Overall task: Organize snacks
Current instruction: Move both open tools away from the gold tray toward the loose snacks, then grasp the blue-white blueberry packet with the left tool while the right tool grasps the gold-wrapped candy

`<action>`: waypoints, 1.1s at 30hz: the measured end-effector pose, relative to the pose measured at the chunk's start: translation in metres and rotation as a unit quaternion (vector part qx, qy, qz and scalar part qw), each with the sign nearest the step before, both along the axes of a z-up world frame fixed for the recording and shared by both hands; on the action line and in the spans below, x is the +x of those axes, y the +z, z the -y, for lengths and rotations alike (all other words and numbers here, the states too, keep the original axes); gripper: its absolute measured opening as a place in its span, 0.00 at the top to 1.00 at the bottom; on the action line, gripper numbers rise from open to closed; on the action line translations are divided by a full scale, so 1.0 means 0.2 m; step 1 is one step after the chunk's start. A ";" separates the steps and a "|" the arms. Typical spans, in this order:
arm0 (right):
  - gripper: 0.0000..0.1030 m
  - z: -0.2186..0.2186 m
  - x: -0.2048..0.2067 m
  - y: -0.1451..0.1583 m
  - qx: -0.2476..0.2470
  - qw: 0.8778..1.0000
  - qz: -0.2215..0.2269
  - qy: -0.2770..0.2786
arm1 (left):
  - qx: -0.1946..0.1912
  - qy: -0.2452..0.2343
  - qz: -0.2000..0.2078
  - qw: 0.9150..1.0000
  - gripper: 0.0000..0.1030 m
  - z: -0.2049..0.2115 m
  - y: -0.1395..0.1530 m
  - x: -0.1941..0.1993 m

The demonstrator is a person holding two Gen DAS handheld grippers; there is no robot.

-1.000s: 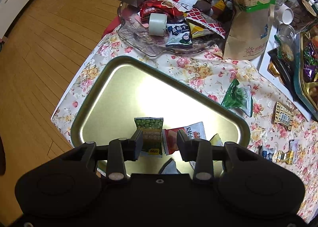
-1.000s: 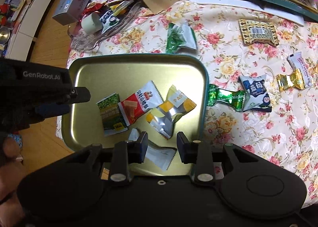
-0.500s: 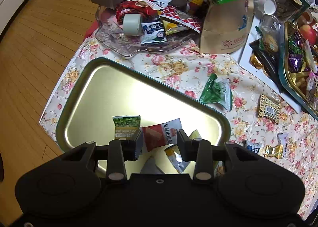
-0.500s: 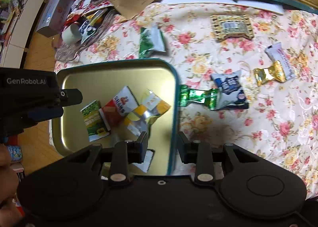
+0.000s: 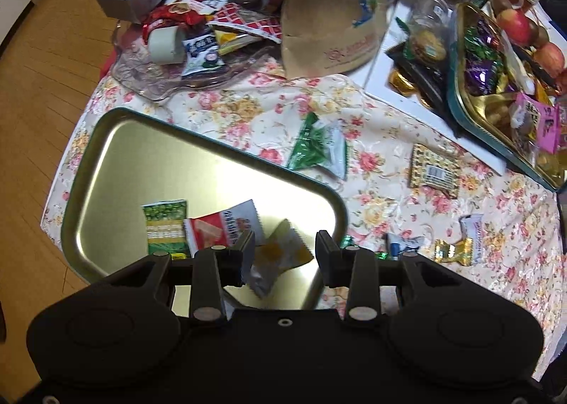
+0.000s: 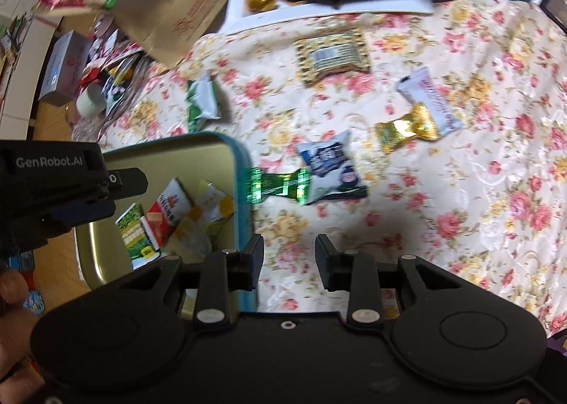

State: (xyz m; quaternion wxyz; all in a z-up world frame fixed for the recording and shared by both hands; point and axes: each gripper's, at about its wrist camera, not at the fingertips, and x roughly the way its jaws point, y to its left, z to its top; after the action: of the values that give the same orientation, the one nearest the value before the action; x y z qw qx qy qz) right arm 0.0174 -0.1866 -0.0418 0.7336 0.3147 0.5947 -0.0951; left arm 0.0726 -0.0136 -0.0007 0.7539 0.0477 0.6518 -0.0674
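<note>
Snacks gather in your tray (image 5: 106, 163); both grippers, left (image 5: 285, 253) and right (image 6: 289, 255), hover with fingers wide, empty, ready for the green candy (image 6: 278, 184).

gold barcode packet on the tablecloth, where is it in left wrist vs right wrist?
Left wrist: gold barcode packet sits right of centre on the floral cloth, right of the green packet.
Right wrist: same packet is in the upper middle, right of the green packet.
Shared landmark: the gold tray, left of and nearer than the packet in both views.
</note>
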 end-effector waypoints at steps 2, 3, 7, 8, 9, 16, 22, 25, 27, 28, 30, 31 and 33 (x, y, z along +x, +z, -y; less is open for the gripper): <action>0.66 0.04 -0.03 -0.01 -0.001 1.000 -0.002 -0.007 | -0.002 -0.009 -0.001 1.000 0.54 0.05 0.00 -0.01; 0.66 0.06 -0.04 -0.01 -0.001 1.000 -0.003 -0.011 | -0.002 -0.013 -0.001 1.000 0.54 0.07 0.00 -0.01; 0.66 0.15 -0.09 -0.04 0.001 0.999 -0.011 -0.030 | -0.006 -0.024 -0.001 1.000 0.54 0.14 0.01 -0.03; 0.66 0.17 -0.11 -0.04 0.002 0.999 -0.013 -0.034 | -0.007 -0.026 -0.001 1.000 0.54 0.16 0.01 -0.04; 0.66 0.19 -0.12 -0.05 0.003 0.999 -0.014 -0.040 | -0.006 -0.029 0.000 1.000 0.54 0.17 0.01 -0.04; 0.65 0.29 -0.19 -0.06 0.005 0.998 -0.017 -0.053 | 0.012 -0.040 -0.012 0.999 0.54 0.27 -0.06 -0.07; 0.65 0.37 -0.22 -0.08 0.004 0.997 -0.025 -0.073 | 0.013 -0.055 -0.015 0.998 0.54 0.32 -0.08 -0.09; 0.65 0.41 -0.23 -0.08 0.001 0.996 -0.024 -0.089 | 0.008 -0.058 -0.020 0.998 0.54 0.31 -0.08 -0.09; 0.65 0.45 -0.23 -0.08 0.001 0.995 -0.022 -0.101 | 0.011 -0.058 -0.020 0.998 0.54 0.30 -0.09 -0.08; 0.64 0.47 -0.23 -0.08 0.001 0.994 -0.023 -0.107 | 0.012 -0.055 -0.020 0.998 0.54 0.29 -0.09 -0.08; 0.64 0.50 -0.23 -0.08 0.002 0.992 -0.022 -0.122 | 0.014 -0.045 -0.020 0.999 0.54 0.26 -0.09 -0.06; 0.64 0.52 -0.23 -0.08 0.004 0.991 -0.022 -0.129 | 0.014 -0.039 -0.020 0.999 0.54 0.24 -0.09 -0.05; 0.62 0.54 -0.22 -0.09 0.007 0.990 -0.021 -0.142 | 0.012 -0.026 -0.020 0.999 0.54 0.21 -0.09 -0.03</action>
State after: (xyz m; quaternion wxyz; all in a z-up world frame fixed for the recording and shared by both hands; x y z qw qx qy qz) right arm -0.0269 -0.2944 -0.0594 0.6981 0.3992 0.5598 -0.2001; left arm 0.0659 -0.0563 -0.0182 0.7380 0.0726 0.6661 -0.0804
